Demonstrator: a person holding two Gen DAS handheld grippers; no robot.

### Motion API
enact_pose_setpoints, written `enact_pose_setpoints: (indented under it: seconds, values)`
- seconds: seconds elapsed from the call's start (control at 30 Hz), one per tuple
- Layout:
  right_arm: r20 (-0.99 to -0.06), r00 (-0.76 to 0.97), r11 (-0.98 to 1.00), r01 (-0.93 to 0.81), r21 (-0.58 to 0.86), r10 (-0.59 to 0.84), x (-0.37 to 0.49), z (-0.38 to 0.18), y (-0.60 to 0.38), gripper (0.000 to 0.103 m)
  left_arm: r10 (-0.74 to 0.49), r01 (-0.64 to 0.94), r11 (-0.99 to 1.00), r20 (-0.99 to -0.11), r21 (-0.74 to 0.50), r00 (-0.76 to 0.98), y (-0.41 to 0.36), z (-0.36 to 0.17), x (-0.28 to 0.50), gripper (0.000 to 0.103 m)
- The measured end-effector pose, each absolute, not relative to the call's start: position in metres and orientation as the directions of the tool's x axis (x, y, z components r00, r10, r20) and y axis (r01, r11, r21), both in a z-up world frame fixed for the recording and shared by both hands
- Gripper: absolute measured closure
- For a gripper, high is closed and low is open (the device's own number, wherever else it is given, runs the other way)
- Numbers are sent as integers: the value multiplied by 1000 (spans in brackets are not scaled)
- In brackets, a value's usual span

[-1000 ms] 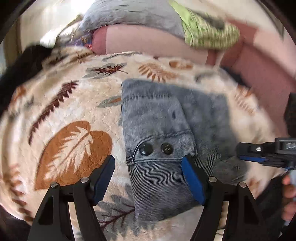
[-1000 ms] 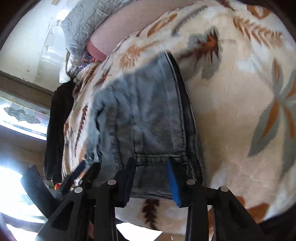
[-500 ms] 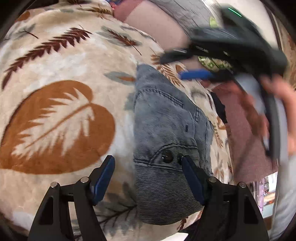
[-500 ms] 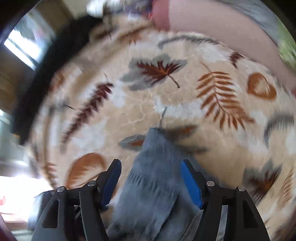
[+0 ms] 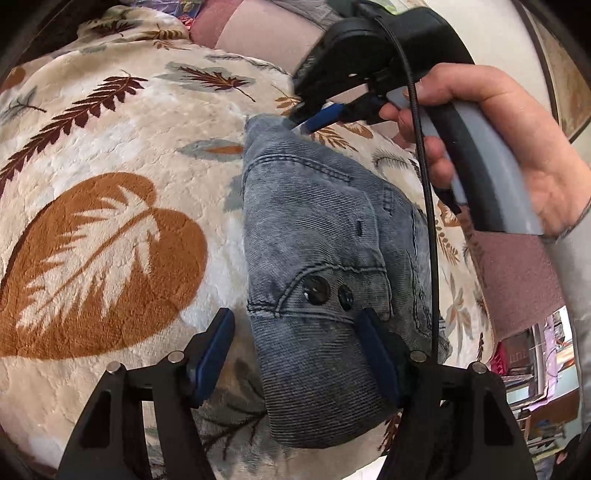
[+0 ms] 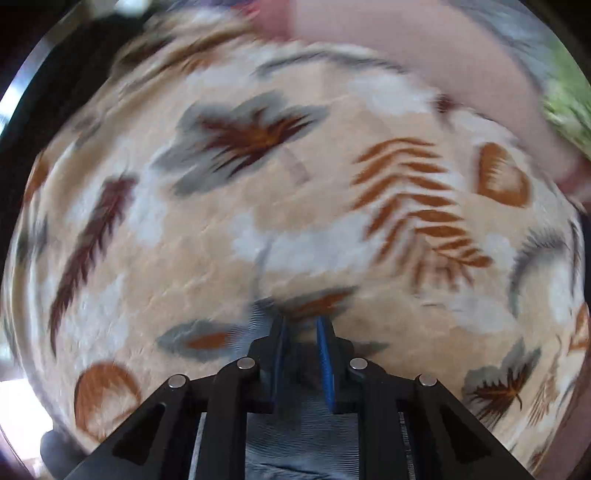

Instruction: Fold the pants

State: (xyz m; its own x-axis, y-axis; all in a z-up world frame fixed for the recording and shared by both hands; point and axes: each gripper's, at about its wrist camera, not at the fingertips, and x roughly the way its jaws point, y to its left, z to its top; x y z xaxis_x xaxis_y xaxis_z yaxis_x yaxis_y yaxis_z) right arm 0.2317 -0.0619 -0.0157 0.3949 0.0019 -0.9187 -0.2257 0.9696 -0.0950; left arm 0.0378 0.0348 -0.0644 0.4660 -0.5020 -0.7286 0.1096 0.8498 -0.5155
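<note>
The grey-blue corduroy pants (image 5: 325, 258) lie folded into a compact bundle on a leaf-patterned blanket (image 5: 110, 229), two dark buttons facing up. My left gripper (image 5: 295, 354) is open, its blue pads straddling the near end of the bundle. My right gripper (image 5: 321, 118), held by a hand, is at the bundle's far corner. In the blurred right wrist view its jaws (image 6: 301, 343) are nearly closed on the pants' edge (image 6: 295, 435).
A pink cushion or sofa back (image 5: 266, 33) rises behind the blanket. The blanket's right edge drops off beside a brownish-purple surface (image 5: 517, 280). A dark garment (image 6: 55, 74) lies at the blanket's far left.
My right gripper came down onto the far corner of the pants and closed from wide open to nearly shut on the cloth. My left gripper stayed open at the near end.
</note>
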Motion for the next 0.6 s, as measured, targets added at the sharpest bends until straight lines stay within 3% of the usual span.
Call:
enact_pose_setpoints:
  seconds: [0.23,0.33,0.37,0.47,0.6]
  values:
    - [-883,348,931,-294,217,316,175,9,-87,81,-501,106,849,-722,-518,478,32,-65,33,33]
    - [-923,288,942,-290,172,257,156,-23,-100,65,-499,105,849,-720,-518,482,42,-66,29,33]
    - [-940,287,963,-247,113,184,158,-41,-113,65,-500,105,848,-719,-519,483,45,-66,27,33]
    - [-912,316,959,-192,210,263,151,-32,-128,66,-501,112,848,-715,-518,487,51,-67,17,33]
    - [-877,363,935,-280,220,315,145,0,-102,62,-497,111,850,-716,-515,490,51,-69,14,33]
